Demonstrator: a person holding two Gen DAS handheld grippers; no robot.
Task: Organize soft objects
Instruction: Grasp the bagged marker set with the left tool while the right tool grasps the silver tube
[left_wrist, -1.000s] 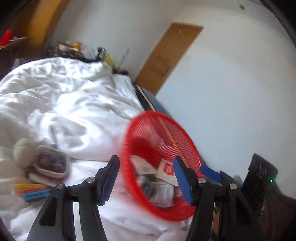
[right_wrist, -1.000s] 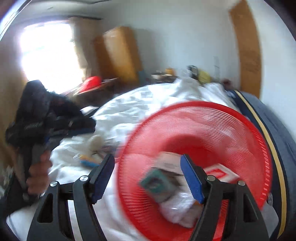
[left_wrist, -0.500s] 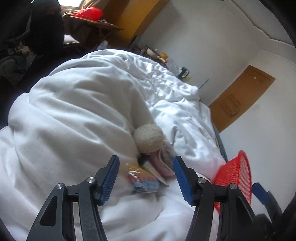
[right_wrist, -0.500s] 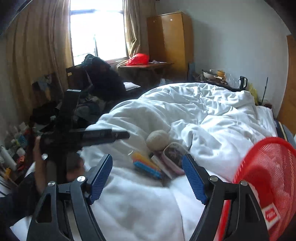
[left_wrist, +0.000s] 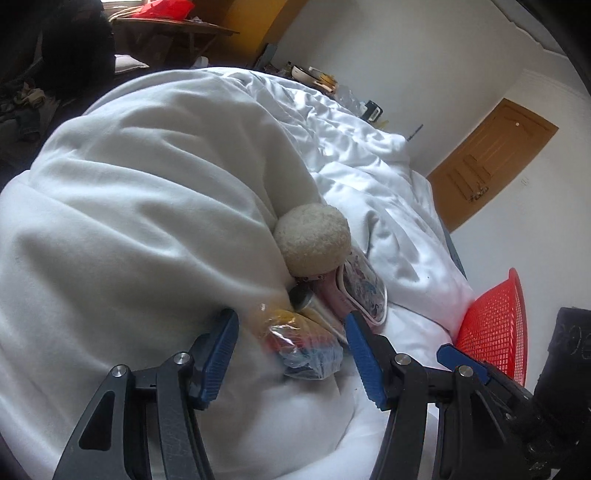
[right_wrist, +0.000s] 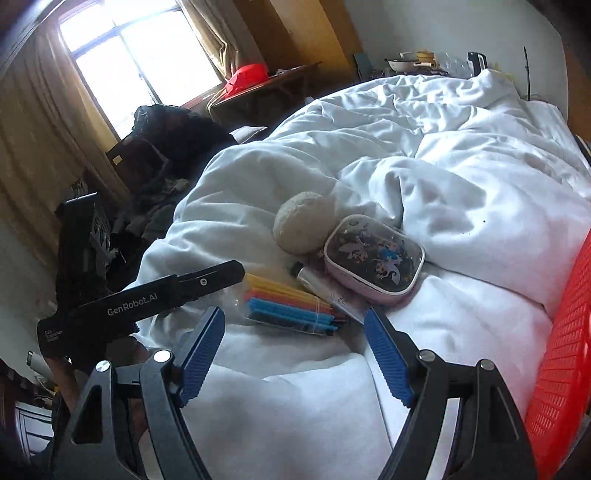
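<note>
Both claws wide open, empty: left gripper (left_wrist: 291, 354), right gripper (right_wrist: 293, 345). Clear packet of coloured sticks (right_wrist: 288, 304), cream fluffy ball (right_wrist: 301, 229), pink printed pouch (right_wrist: 373, 258) centre frame on white duvet (right_wrist: 461, 192); none yet in red mesh basket (right_wrist: 565, 354), right edge.

A bed covered by a rumpled white duvet (right_wrist: 461, 206) carries a small cluster near its front. A cream fuzzy ball (right_wrist: 301, 229) lies farthest, touching a pink pouch (right_wrist: 373, 258) to its right. Nearer, a clear pack of coloured sticks (right_wrist: 288, 306) lies beside a silver tube (right_wrist: 325, 288). A red mesh basket (right_wrist: 561, 365) rests at the right edge.
</note>
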